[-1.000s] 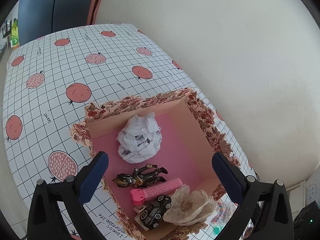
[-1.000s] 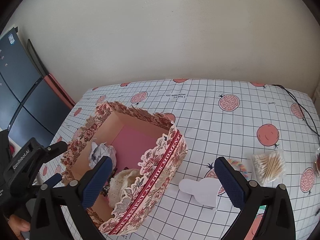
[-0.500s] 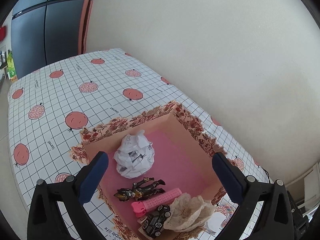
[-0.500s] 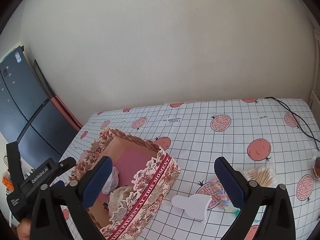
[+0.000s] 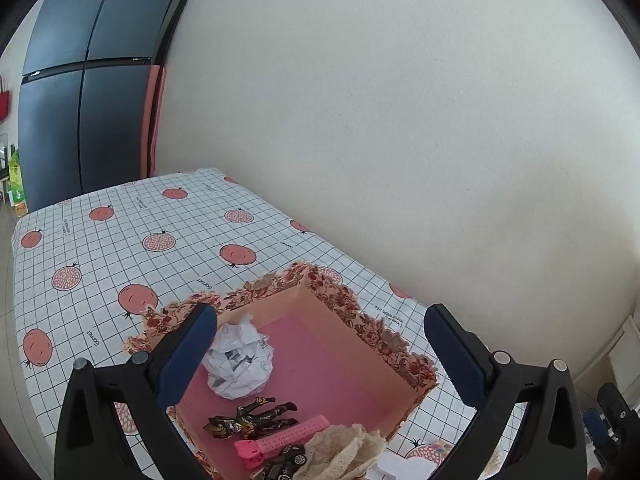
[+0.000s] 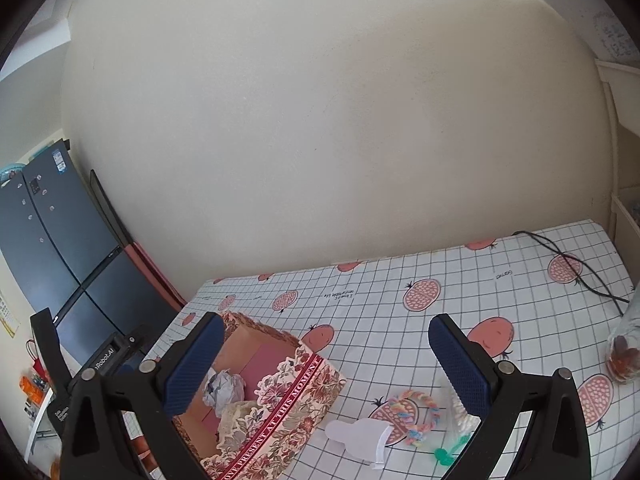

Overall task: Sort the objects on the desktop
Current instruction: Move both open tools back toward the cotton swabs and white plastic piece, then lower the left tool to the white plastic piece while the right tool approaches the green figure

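We get bright, even daylight, soft shadows, no glare; sharp centre, heavy fisheye bending and black vignette at edges.

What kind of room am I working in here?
Most likely a home kitchen or dining corner: a tall dark fridge stands by the wall, and the table wears a pomegranate-print cloth with a floral box holding toys.

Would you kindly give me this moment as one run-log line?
left gripper: open, empty, above floral box | right gripper: open, empty | in box: paper ball, toy figure | on table: rainbow ring
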`<state>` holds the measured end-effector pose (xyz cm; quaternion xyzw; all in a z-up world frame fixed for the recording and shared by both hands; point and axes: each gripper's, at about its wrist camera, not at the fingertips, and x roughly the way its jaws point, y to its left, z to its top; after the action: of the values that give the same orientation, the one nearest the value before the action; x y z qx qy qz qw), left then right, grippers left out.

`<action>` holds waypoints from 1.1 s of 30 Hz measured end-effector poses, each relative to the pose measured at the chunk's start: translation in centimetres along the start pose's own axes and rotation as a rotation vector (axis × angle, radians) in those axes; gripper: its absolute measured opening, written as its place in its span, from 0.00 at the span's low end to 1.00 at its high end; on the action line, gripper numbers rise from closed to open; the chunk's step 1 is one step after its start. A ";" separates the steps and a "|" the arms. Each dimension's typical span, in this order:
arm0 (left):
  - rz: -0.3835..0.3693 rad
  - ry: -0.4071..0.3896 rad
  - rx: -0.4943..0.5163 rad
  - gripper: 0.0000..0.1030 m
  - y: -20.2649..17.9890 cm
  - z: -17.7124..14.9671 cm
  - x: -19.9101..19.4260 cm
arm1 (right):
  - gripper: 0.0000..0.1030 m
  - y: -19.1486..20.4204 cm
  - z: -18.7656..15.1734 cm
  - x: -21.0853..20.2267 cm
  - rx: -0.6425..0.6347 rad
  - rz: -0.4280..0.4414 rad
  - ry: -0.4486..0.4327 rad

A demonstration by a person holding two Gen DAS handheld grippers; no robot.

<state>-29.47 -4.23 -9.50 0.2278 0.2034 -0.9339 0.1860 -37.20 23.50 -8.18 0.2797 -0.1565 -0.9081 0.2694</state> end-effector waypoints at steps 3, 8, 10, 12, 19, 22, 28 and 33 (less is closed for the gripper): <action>-0.059 -0.015 0.034 1.00 -1.3 -0.6 -0.2 | 1.00 -0.9 0.0 -0.8 -0.011 -0.015 -0.010; -0.121 0.037 0.096 1.00 -3.7 -2.0 0.0 | 1.00 -2.0 -0.1 -0.9 -0.070 -0.109 0.009; -0.168 0.071 0.103 1.00 -4.7 -2.8 0.1 | 1.00 -2.6 -0.1 -0.8 -0.104 -0.208 0.030; -0.206 0.087 0.109 1.00 -5.7 -3.6 0.0 | 1.00 -3.8 0.0 -0.7 -0.073 -0.233 0.049; -0.276 0.091 0.254 1.00 -9.6 -6.4 -0.5 | 1.00 -6.4 0.4 -1.0 -0.068 -0.309 0.108; -0.315 0.137 0.294 1.00 -10.9 -7.7 -0.3 | 1.00 -7.5 0.5 -1.2 -0.027 -0.300 0.108; -0.343 0.300 0.394 1.00 -13.4 -11.6 0.9 | 1.00 -10.0 -0.2 -0.6 0.037 -0.331 0.156; -0.355 0.429 0.389 1.00 -13.9 -14.3 2.6 | 1.00 -11.9 -1.5 0.8 0.051 -0.363 0.242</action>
<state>-32.73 13.51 -18.40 0.4116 0.0924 -0.9037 -0.0737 -41.69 32.44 -14.87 0.4169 -0.0932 -0.8974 0.1108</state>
